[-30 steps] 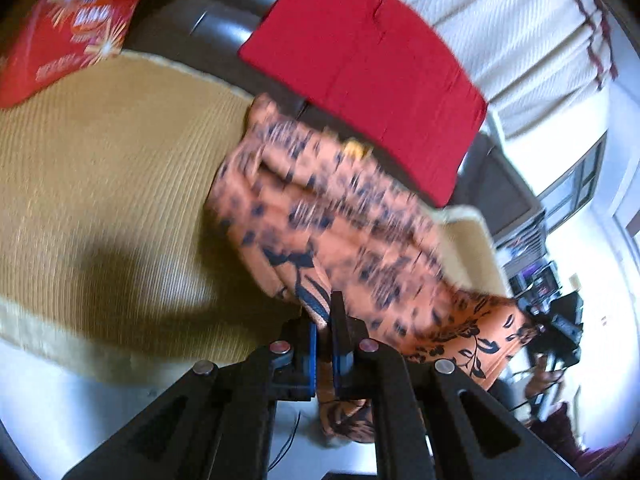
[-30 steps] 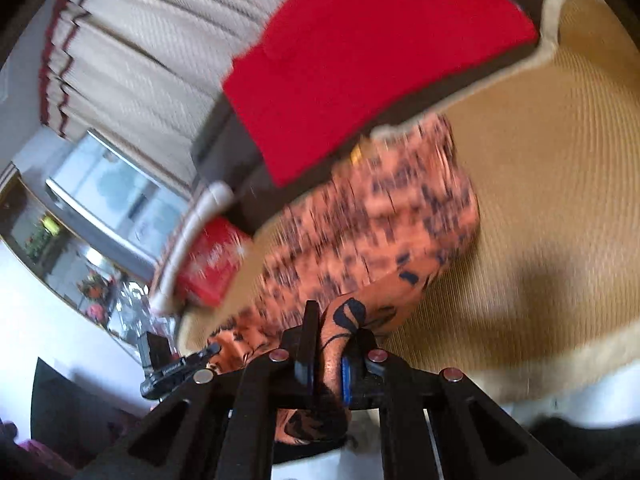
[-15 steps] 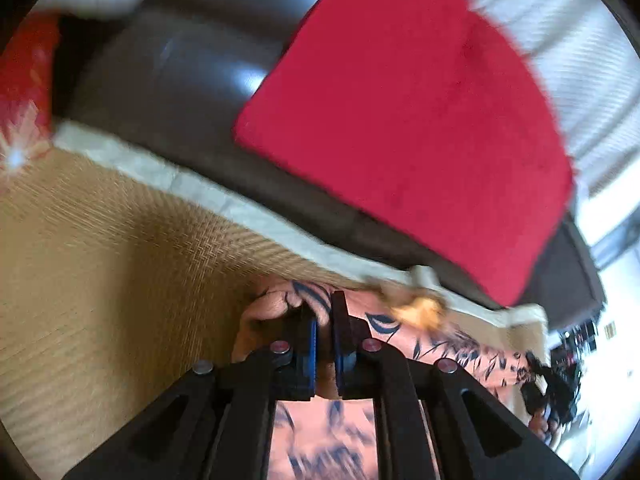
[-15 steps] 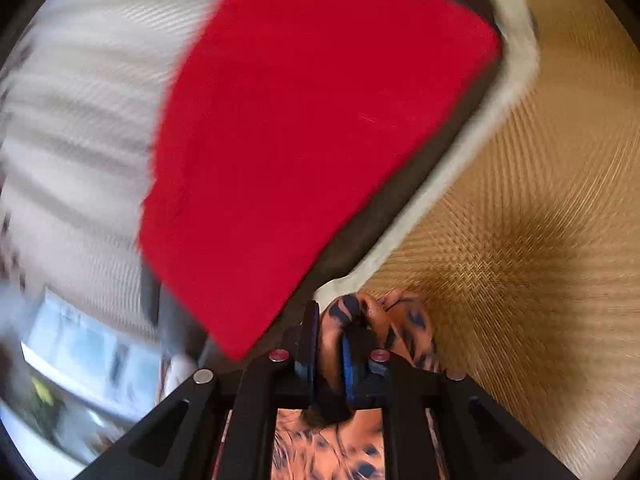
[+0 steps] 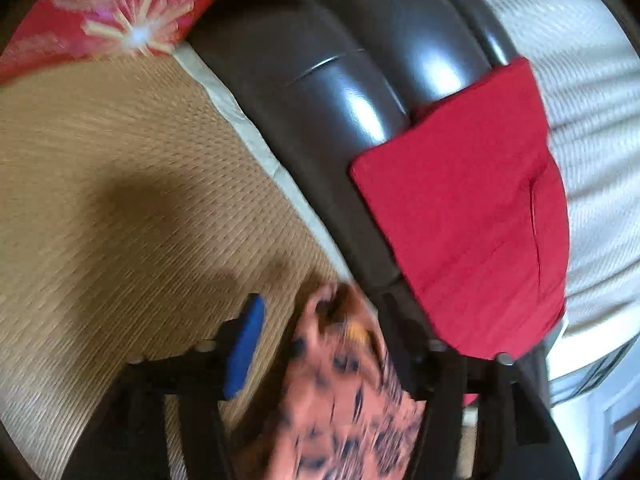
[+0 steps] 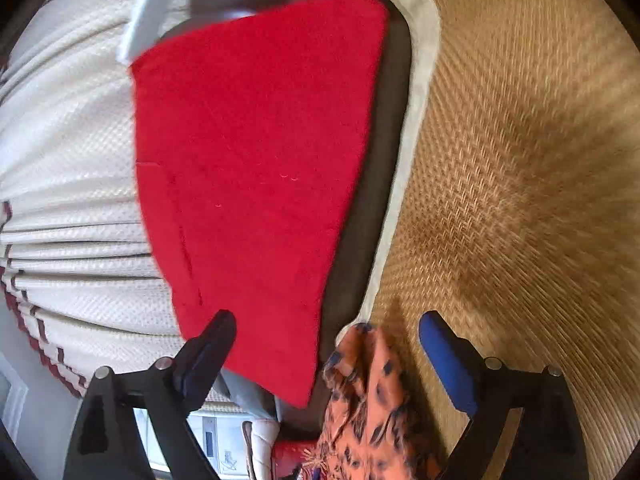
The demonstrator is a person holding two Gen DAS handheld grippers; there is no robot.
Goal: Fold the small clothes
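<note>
Left view only: your patterned red cushion [image 5: 120, 4] at the mat's [image 5: 120, 200] far corner.
Right view only: curtain hem [image 6: 36, 340], appliance below.
Garment: orange printed garment [image 5: 344, 392] lies on the mat between both spread pairs.
Left gripper [image 5: 320, 344]: fingers just opened, touching nothing.
Right gripper [image 6: 326, 340]: likewise released.

Home living room: dark leather sofa [image 5: 340, 92], woven mat [image 5: 120, 200], curtains [image 6: 68, 160].

You face woven straw mat [image 5: 120, 200], tan, herringbone weave, pale cloth binding [image 5: 256, 140] along far edge. Behind mat: dark glossy leather sofa back [image 5: 360, 92], window glare on its curves. Red cloth [image 6: 256, 160] draped over sofa back. Cream pleated curtain [image 6: 68, 140] behind, maroon trim [image 6: 36, 336] at hem. Red printed cushion [image 5: 120, 4] at your upper left in left wrist view. Soft shadows on mat.
</note>
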